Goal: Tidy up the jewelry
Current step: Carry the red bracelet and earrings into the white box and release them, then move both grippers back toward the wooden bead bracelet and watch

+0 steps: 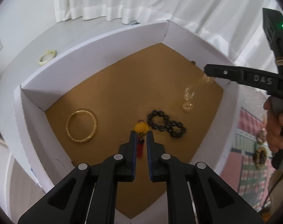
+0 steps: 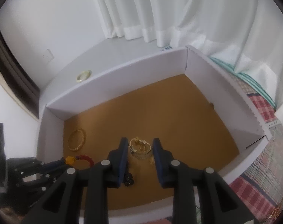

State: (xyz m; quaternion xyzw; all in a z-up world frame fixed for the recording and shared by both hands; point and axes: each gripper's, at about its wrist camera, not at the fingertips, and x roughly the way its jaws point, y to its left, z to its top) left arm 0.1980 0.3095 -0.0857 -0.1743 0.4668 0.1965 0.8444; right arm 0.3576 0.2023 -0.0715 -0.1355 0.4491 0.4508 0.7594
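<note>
A white cardboard box with a tan-brown floor fills both wrist views, set on a pale surface before white curtains. Inside, at the left, a gold twisted bangle lies flat. Near the middle a black bead bracelet lies in a figure-eight. Over the box's right part, the right gripper stands with jaws apart around a blurred pale-gold chain piece; whether the pads still touch it cannot be told. The left gripper has its jaws slightly parted around a red beaded strand with an amber-yellow bead and red tassel; contact there is unclear too. A pale jade-like bangle lies outside the box, beyond its far wall.
</note>
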